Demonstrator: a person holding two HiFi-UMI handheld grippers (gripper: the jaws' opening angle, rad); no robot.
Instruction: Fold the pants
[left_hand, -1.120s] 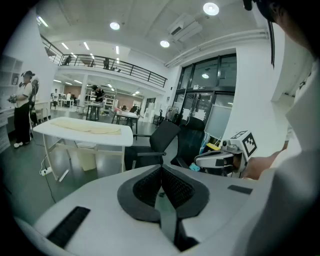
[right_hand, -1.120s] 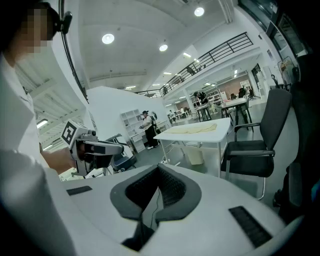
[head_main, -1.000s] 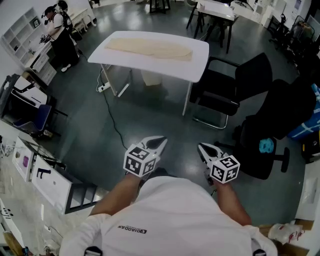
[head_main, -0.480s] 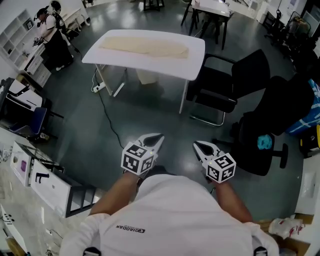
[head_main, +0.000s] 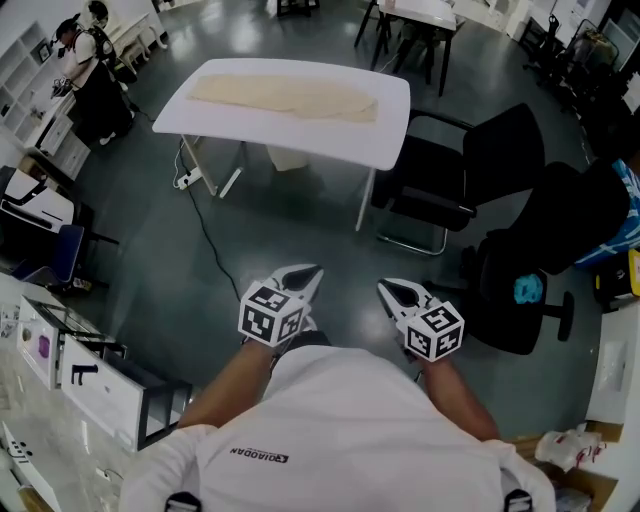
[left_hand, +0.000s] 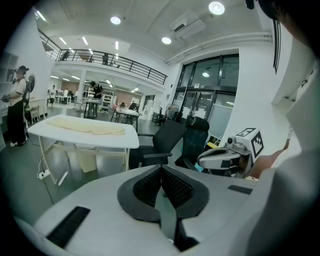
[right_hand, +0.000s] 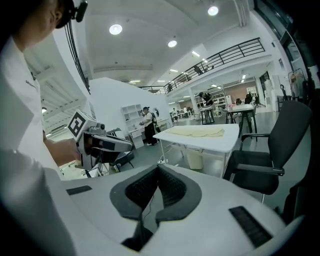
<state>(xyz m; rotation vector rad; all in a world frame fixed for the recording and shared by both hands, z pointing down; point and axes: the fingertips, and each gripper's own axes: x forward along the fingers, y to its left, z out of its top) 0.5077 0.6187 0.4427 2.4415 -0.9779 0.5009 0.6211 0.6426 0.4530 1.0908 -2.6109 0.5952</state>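
**A:** In the head view, where are the pants?

**B:** The pants lie stretched out flat on the white table, well apart from both tools, with grey floor between. A black chair stands just beside the table's right end. A cable trails over the floor from under the table, and a person stands by shelves at far left.

**A:** And the tools?

**B:** The left gripper and right gripper are side by side close to the wearer's body, pointing toward the table.

**A:** The left gripper view?

**B:** Its jaws are pressed together with nothing between them. The table and pants sit far off at left, with dark chairs ahead.

**A:** The right gripper view?

**B:** These jaws are pressed together too, and empty. The table with the pants is ahead, and the chair stands at right beside it.
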